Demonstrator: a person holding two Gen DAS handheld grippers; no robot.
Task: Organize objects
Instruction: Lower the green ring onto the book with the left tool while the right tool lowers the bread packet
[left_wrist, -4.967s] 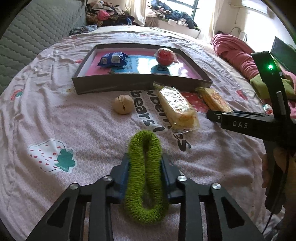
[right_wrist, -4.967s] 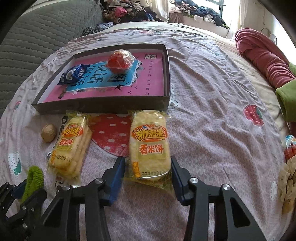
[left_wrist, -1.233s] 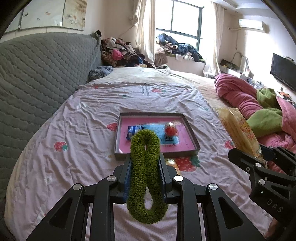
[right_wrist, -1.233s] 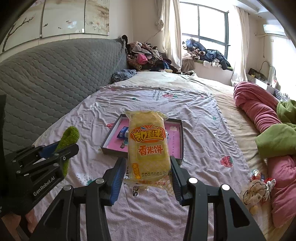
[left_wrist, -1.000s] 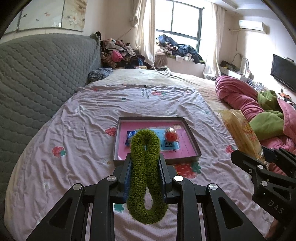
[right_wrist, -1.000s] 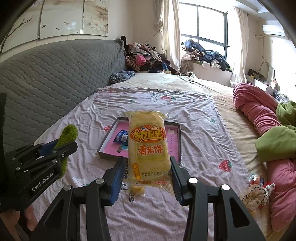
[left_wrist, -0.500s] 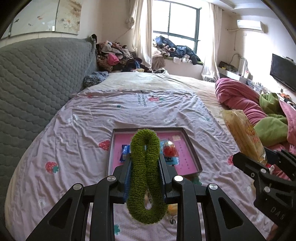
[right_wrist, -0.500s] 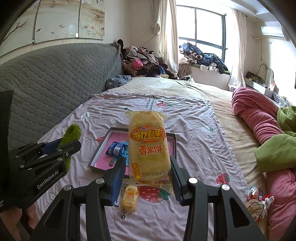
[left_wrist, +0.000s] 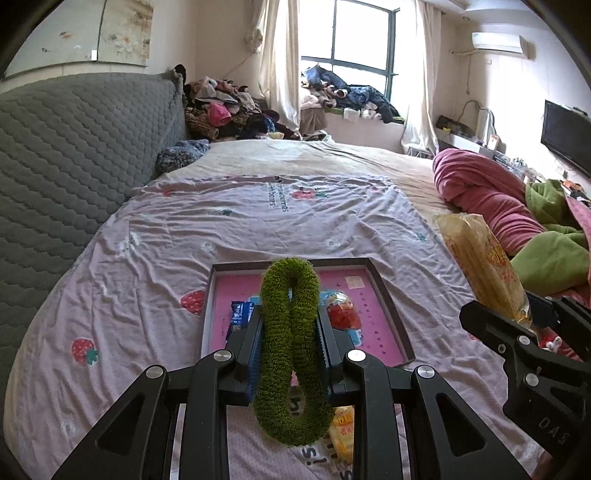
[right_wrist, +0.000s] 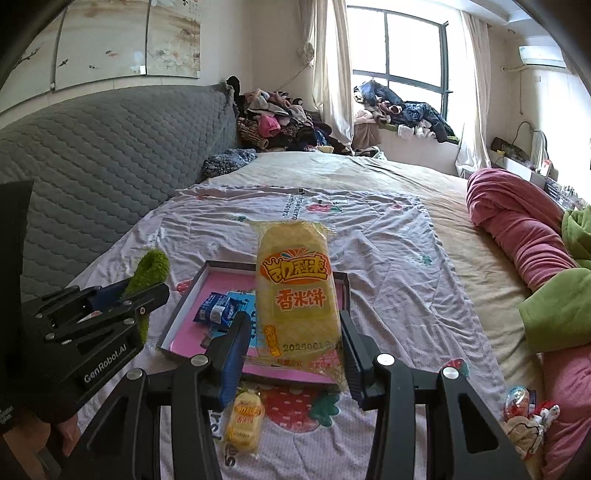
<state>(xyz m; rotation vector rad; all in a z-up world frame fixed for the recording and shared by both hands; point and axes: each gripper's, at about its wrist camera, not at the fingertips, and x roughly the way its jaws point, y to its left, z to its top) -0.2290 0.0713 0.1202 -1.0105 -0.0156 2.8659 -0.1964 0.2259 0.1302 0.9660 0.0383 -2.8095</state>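
- The shallow dark-rimmed tray with the pink floor (right_wrist: 177, 330) lies on the bedsheet below both your grippers.
- Your right gripper (right_wrist: 291, 350) pinches a long yellow rice-cracker packet (right_wrist: 295, 291) above the tray's near edge; released here, it could land on the rim.
- Your left gripper (left_wrist: 290, 354), clamped tight, holds a fuzzy green loop (left_wrist: 290, 350) over the tray; it may snag the pads.

Grey quilted headboard (left_wrist: 74, 147), clothes pile (left_wrist: 229, 110) beside window (left_wrist: 354, 40), television (left_wrist: 565, 129)

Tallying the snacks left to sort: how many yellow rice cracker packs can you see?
2: one rice cracker pack gripped in the right gripper, another lying on the bedsheet before the tray. Others may be hidden.
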